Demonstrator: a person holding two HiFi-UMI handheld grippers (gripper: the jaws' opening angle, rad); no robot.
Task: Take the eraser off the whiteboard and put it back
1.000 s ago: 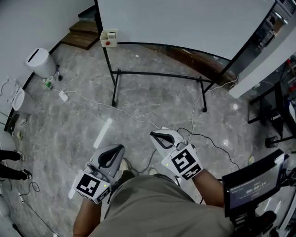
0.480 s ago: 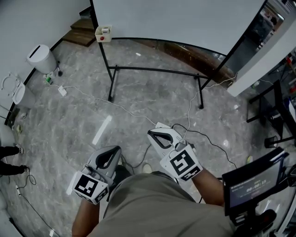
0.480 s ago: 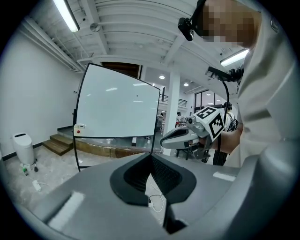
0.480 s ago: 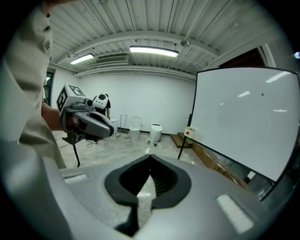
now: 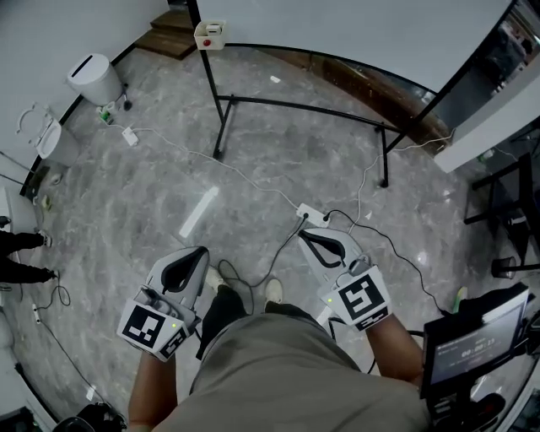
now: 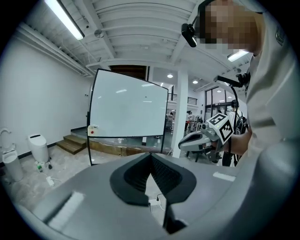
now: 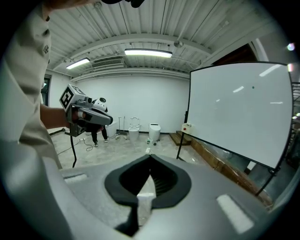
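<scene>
The whiteboard (image 5: 354,25) stands on a black frame at the far side of the floor. A small cream block with a red dot (image 5: 210,34), likely the eraser, sits at its lower left corner. It also shows in the left gripper view as the cream block (image 6: 93,130) and in the right gripper view as the cream block (image 7: 187,127). My left gripper (image 5: 195,253) and right gripper (image 5: 306,234) are held low in front of the person's body, far from the board. Both are shut with nothing between the jaws. Each shows in the other's view: right gripper (image 6: 183,144), left gripper (image 7: 108,121).
A white power strip (image 5: 312,216) with trailing cables lies on the marble floor just beyond the right gripper. A white bin (image 5: 94,78) and wooden steps (image 5: 179,20) are at the far left. A screen on a stand (image 5: 477,331) is near right. Another person's legs (image 5: 21,256) show at the left edge.
Both grippers have drifted across the floor, jaws still shut. In the head view the board and its stand now sit higher and further right, and the person's feet have come into view.
</scene>
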